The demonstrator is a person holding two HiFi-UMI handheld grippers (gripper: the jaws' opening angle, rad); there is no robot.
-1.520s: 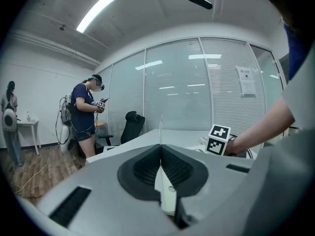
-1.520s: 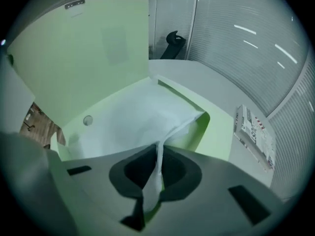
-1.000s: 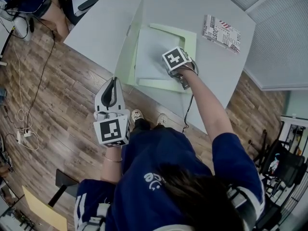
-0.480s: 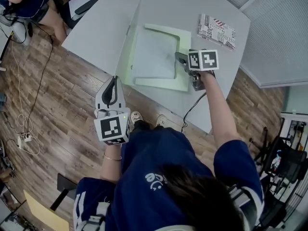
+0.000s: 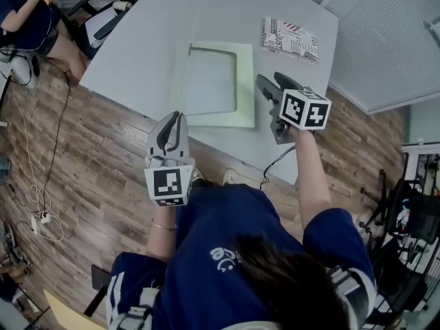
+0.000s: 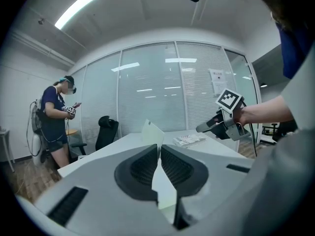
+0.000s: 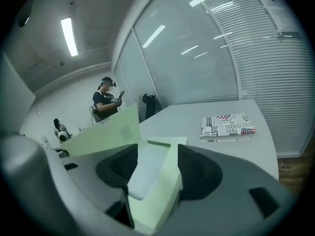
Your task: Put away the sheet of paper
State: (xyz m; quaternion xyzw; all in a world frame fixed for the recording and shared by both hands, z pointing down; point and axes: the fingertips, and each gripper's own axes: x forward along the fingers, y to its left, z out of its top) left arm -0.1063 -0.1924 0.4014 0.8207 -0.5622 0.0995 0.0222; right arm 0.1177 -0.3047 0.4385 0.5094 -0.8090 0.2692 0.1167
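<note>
A pale green folder (image 5: pixel 245 81) lies open on the grey table (image 5: pixel 137 40), and the white sheet of paper (image 5: pixel 212 81) rests inside it. Its cover flap (image 5: pixel 180 81) stands raised along the left edge. My left gripper (image 5: pixel 172 120) is shut on that flap (image 6: pixel 152 132), at the near corner. My right gripper (image 5: pixel 272 82) hovers just right of the folder with nothing between its jaws, which are closing. In the right gripper view the sheet (image 7: pixel 147 163) and the folder (image 7: pixel 165 186) show beyond the jaws.
A printed booklet (image 5: pixel 291 38) lies at the table's far right corner. The near table edge runs just below the folder. Another person (image 5: pixel 31 12) stands at the far left by an office chair (image 5: pixel 113 9). Cables trail over the wood floor (image 5: pixel 41 205).
My right gripper has left the sheet and moved right, past the folder's right edge. The left gripper still holds the raised flap.
</note>
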